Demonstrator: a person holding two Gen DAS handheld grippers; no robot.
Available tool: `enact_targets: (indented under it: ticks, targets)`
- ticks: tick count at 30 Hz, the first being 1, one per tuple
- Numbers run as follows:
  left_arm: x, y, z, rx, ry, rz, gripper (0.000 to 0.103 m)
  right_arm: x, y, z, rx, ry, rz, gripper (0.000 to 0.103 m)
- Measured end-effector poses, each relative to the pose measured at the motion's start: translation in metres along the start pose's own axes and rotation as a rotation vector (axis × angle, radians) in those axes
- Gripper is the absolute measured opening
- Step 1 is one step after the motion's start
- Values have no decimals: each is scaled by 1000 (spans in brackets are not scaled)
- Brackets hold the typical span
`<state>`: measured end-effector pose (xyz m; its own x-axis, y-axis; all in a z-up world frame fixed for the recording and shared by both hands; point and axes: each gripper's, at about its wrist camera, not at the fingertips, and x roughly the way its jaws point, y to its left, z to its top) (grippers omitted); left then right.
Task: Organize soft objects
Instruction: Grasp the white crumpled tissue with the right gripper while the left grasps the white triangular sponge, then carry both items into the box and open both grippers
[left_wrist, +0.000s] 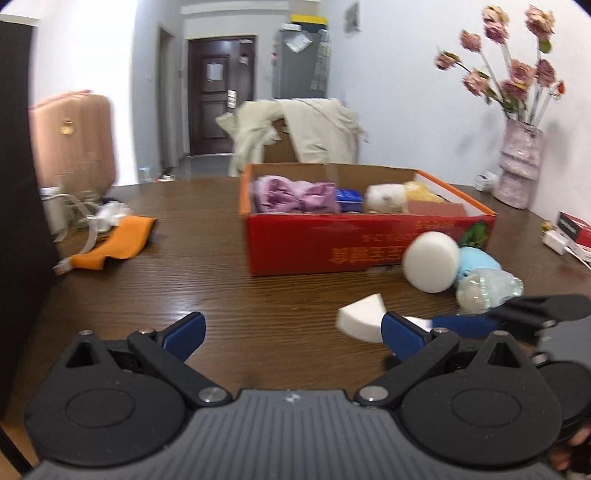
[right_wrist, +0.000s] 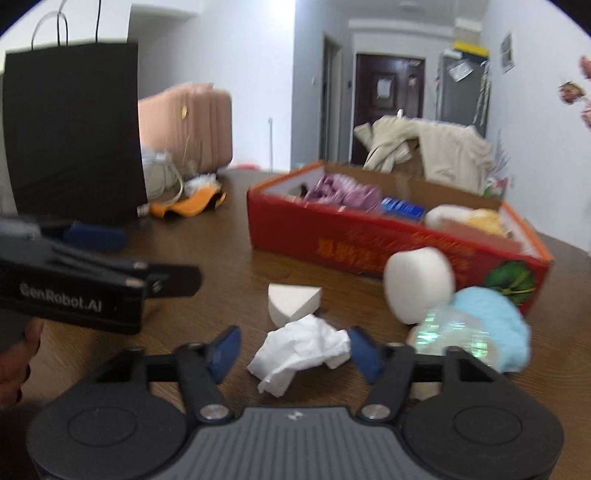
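Tissue (right_wrist: 301, 349), crumpled, lies on the tabletop (left_wrist: 221, 266) between the wide-open fingers of the right gripper (right_wrist: 293, 356), not yet pinched. The left gripper (left_wrist: 293, 334) is wide open and holds nothing. Beyond, a sponge wedge (right_wrist: 293, 301), white foam cylinder (right_wrist: 419, 290) and blue fluffy ball (right_wrist: 491, 325) wait beside the red box (left_wrist: 332, 240), which already holds several soft things; by my judgement, roughly half remains.

Your frames: even, soft indoor light, bright walls. Sheen glares on the counter (left_wrist: 221, 280). Motion blur smears the white sponge (right_wrist: 419, 290) and flowers (left_wrist: 517, 70). Fisheye bends edges; corners vignette black.
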<state>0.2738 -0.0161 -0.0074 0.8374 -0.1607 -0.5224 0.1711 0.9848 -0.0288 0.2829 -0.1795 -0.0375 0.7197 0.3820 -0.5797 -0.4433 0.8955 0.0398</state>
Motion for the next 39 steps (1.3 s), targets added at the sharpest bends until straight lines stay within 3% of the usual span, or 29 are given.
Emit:
enact_targets:
  ticks: [1,5,7,10,15,23,29,39]
  targets:
    - [6,-3,1,13,7,-22,103,5,-2,-1,12,12,2,54]
    - [31,-19,6,53,28,-70,103,5,-19,-4,79,22,20,23]
    - [41,-26,8,55,37,-99,100,2,-28,-6,110,8,4,19]
    - [54,-29,10,39,65,-128,82,-2,-45,-10,178,-7,0,17]
    - [70,-24,6,2,128,-144,36,-2,-58,-11,238,-13,14,17]
    - [52,-20,8,-32,77,-132,33,0,-63,-12,270,-9,27,17]
    - [6,-14,9,-50,13,-115,33,-7,-46,-10,194,-31,-33,17]
    - [-70,-11,1,-71,-94,-117,34,-74,2,-13,141,-131,11,17]
